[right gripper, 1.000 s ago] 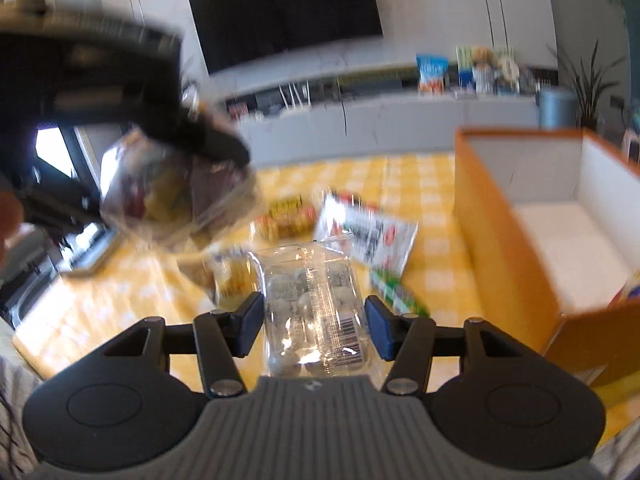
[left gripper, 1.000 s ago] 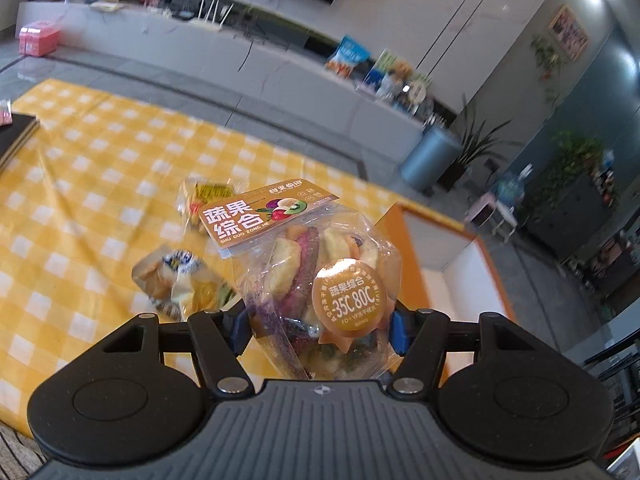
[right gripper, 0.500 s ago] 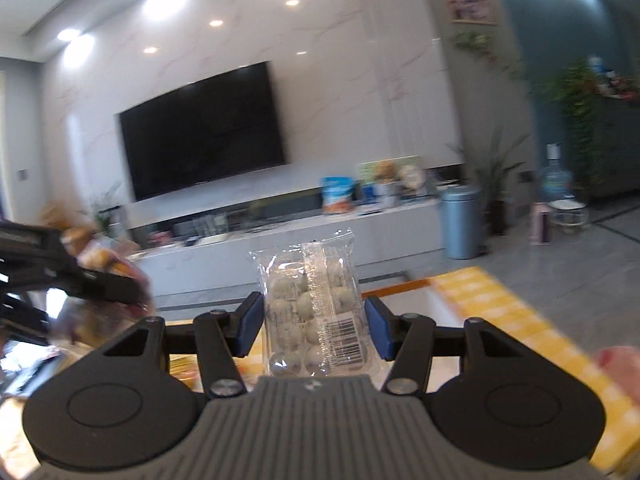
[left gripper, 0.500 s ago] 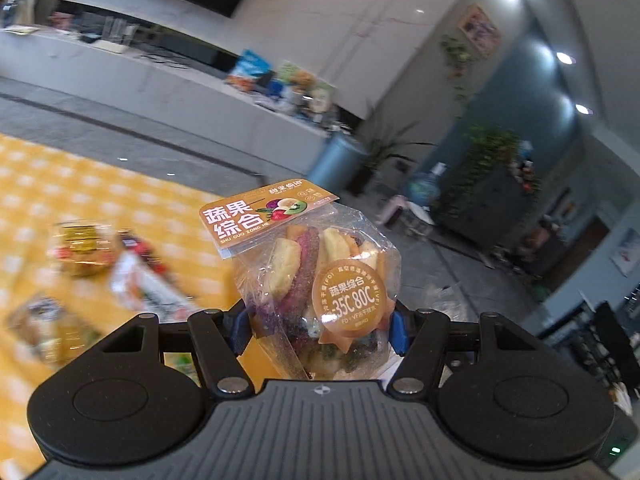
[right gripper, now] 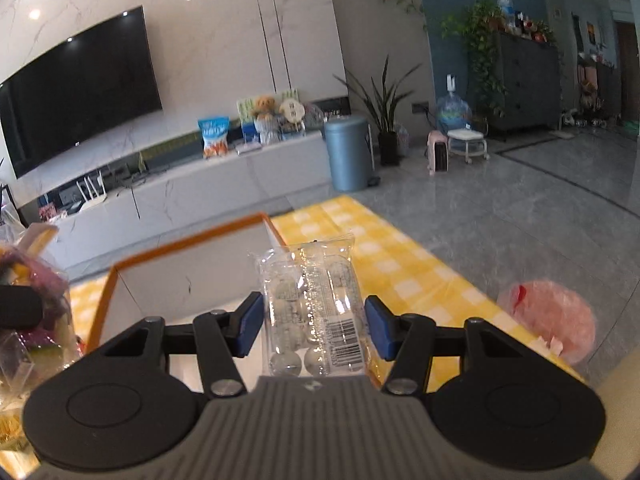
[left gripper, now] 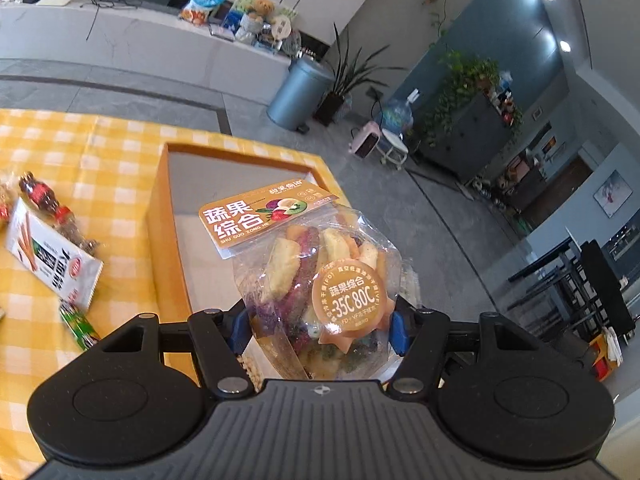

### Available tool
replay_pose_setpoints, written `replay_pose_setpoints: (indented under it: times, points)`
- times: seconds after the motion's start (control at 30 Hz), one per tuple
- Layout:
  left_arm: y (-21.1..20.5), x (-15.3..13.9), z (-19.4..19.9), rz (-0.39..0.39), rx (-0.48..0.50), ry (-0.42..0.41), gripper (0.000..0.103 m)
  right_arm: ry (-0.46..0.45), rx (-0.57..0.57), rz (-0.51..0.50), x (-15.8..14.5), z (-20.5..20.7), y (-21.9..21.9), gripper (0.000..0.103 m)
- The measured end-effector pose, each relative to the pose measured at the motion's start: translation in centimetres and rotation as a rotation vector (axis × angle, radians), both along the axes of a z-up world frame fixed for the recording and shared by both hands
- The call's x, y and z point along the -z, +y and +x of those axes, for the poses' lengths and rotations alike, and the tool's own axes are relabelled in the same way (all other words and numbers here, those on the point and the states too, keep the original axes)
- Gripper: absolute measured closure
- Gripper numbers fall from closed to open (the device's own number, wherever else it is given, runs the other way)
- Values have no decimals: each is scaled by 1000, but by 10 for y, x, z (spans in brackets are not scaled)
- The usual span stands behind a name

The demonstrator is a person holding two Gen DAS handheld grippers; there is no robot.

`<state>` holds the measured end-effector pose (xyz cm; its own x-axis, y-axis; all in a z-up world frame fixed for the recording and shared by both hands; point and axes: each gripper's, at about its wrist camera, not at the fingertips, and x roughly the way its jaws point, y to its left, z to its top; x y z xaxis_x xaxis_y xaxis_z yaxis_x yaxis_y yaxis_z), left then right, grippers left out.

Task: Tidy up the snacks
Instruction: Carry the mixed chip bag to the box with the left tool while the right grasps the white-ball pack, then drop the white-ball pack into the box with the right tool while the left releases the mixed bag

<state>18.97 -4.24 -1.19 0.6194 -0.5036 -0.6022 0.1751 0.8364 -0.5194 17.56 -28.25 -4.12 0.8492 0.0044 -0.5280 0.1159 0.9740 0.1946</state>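
Observation:
My left gripper (left gripper: 320, 328) is shut on a clear bag of dried fruit and vegetable chips (left gripper: 316, 276) with an orange label, held above the orange box (left gripper: 160, 216) with a pale inside. My right gripper (right gripper: 314, 326) holds a clear pack of small round sweets (right gripper: 316, 308) between its blue pads, over the same orange box (right gripper: 180, 248). The chip bag also shows at the left edge of the right wrist view (right gripper: 32, 300).
The table has a yellow checked cloth (left gripper: 80, 152). A white snack pack (left gripper: 52, 264), a small dark bottle (left gripper: 44, 204) and a green packet (left gripper: 80, 324) lie left of the box. A pink bag (right gripper: 548, 320) lies right of the right gripper.
Both grippers have swung from the snacks on the cloth toward the orange box, each still holding its pack. The box now lies under both.

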Motion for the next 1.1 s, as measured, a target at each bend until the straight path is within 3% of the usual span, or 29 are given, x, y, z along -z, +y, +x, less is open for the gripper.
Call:
replay_pose_setpoints:
  times: [0.2,0.3,0.43,0.53,0.7,1.0,1.1]
  points:
    - [-4,3,-3,17,-10,11,30,-65,-94,22,2,-8,10,49]
    - [-2,1,-3,23,-18,9,30,-25,-145,96,8,-1,10,49]
    - [4,2,-2,18,-38,7,30,73,-126,115,24,10,10,49]
    - [6,4,-1,14,-44,22,30,80,-127,130,23,12,11,48]
    - [6,4,-4,19,-41,23,30,94,-116,65,27,14,22,48]
    - [7,3,-7,29,-48,31,30,88,-98,33,30,15,26,48]
    - [7,-2,-3,60,-49,20,30,-3,-57,64,20,0,17,42]
